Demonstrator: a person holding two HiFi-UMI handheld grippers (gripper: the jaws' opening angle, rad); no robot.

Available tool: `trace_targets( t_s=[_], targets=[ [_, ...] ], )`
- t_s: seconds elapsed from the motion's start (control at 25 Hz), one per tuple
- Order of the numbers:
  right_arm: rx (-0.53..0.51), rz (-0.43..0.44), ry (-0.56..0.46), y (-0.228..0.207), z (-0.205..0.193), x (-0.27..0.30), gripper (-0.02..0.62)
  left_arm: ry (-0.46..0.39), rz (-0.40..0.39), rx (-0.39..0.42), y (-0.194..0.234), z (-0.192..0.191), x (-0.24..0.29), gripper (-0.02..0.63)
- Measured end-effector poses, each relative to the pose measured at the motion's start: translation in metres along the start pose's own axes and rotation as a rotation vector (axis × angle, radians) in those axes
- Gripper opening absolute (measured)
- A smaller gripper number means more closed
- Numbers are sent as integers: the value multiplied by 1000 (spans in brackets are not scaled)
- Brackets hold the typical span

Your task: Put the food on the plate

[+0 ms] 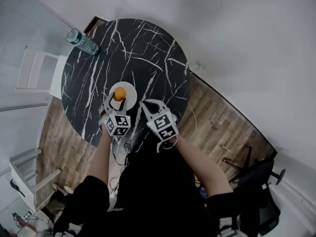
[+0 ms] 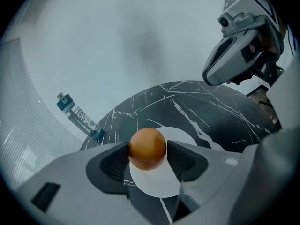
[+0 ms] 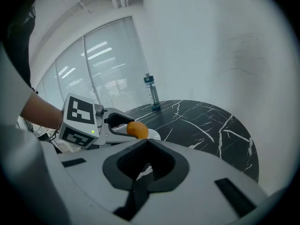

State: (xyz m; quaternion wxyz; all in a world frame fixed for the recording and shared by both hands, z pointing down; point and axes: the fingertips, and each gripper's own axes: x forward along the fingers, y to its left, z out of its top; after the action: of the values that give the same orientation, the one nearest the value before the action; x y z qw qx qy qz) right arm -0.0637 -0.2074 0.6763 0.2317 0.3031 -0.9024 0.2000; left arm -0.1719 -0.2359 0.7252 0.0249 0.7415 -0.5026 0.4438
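The left gripper (image 2: pixel 147 150) is closed on a round orange-brown piece of food (image 1: pixel 119 93), with its two dark pads pressing against either side of the ball. The food sits over a small white plate (image 2: pixel 159 184), towards the plate's near edge; whether it touches the plate cannot be told. The plate lies on a round black marble surface (image 1: pixel 148 48) with white veining, on the side nearest the person. The right gripper (image 3: pixel 144 143) is just beside the left one, near the surface's edge. Its jaws are pressed together with nothing between them, and it points across the surface. A clear water bottle (image 1: pixel 82 42) with a dark cap stands upright at the far rim of the surface, well apart from the plate.
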Motion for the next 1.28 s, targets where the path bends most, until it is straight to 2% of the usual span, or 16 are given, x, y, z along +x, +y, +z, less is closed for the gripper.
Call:
trace_targets(
  t_s=[0.48, 0.92, 1.16, 1.28],
  targets=[
    [14, 4, 6, 1, -3, 0, -3, 13, -24, -1, -13, 1, -4, 242],
    [33, 22, 16, 3, -9, 1, -3, 22, -64, -151, -24, -3, -11, 242],
    [39, 34, 12, 4, -7, -2, -3, 48, -81, -171, -35, -9, -14, 242],
    [34, 39, 11, 5, -6, -5, -3, 71, -87, -218, -37, -16, -14, 244]
  ],
)
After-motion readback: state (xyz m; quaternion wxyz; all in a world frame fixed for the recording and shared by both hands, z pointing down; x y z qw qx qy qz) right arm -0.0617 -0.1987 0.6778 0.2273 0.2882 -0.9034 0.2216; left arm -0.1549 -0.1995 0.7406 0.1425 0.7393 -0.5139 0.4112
